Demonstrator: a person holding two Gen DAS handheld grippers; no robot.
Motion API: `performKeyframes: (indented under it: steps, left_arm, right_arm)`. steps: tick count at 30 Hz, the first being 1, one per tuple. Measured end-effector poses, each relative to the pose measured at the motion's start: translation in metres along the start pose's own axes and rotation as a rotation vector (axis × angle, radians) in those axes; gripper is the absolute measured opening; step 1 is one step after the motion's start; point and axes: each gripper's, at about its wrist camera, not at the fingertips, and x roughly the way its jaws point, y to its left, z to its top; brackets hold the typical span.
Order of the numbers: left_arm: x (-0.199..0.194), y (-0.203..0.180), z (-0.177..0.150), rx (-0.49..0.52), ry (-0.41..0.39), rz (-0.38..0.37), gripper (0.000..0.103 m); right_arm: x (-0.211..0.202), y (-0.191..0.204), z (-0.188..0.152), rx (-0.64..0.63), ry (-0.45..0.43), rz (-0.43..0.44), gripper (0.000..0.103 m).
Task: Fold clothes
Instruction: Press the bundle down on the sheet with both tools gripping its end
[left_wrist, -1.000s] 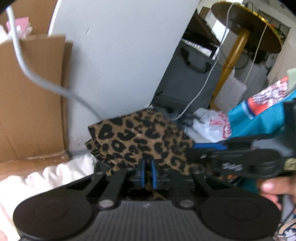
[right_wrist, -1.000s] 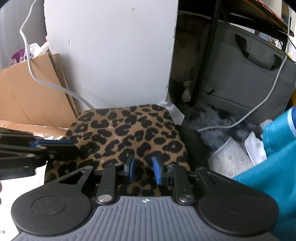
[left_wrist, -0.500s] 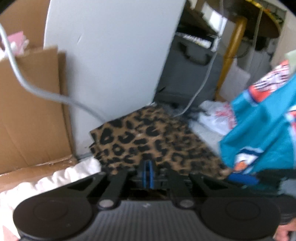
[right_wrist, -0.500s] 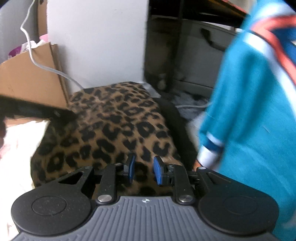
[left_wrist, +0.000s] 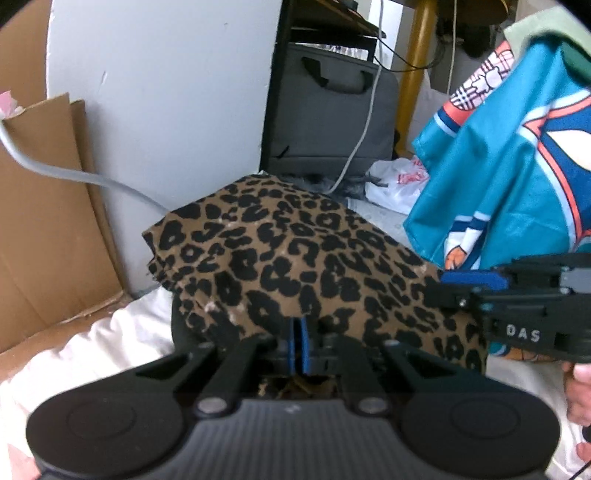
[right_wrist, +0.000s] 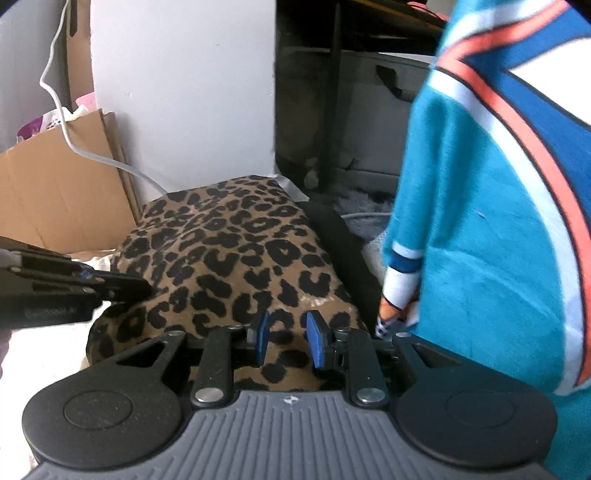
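A folded leopard-print cloth (left_wrist: 295, 258) lies in a mound on white bedding (left_wrist: 122, 332), over something dark. My left gripper (left_wrist: 297, 341) is at its near edge, blue pads pressed together with a fold of the cloth pinched between them. From the right, my right gripper (left_wrist: 456, 284) reaches over the cloth's right side. In the right wrist view that gripper (right_wrist: 287, 341) stands open just above the leopard-print cloth (right_wrist: 236, 251), nothing between its fingers. The left gripper (right_wrist: 142, 290) comes in from the left. A teal printed garment (right_wrist: 498, 229) hangs close on the right.
A white panel (left_wrist: 166, 92) and cardboard (left_wrist: 48, 206) stand behind the cloth, with a grey cable (left_wrist: 74, 173) across them. A grey bag (left_wrist: 332, 118), a plastic bag (left_wrist: 399, 181) and a gold table leg (left_wrist: 417, 74) are at the back right. The teal garment (left_wrist: 509, 177) hangs right.
The left gripper's pads have shut on the leopard cloth's edge. Both grippers drew back toward its near side. The teal garment now fills much more of the right in both views.
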Motion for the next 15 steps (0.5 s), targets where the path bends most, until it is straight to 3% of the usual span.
performKeyframes:
  steps: [9,15]
  left_arm:
    - [-0.034,-0.009,-0.002,0.036,0.01,-0.023,0.007]
    - [-0.028,-0.006,-0.015,0.013,0.043,-0.004,0.008]
  right_arm:
    - [0.006,-0.01,-0.009,0.036,0.07,-0.016,0.029]
    - [-0.001,-0.018,-0.021,0.037,0.089,-0.022,0.029]
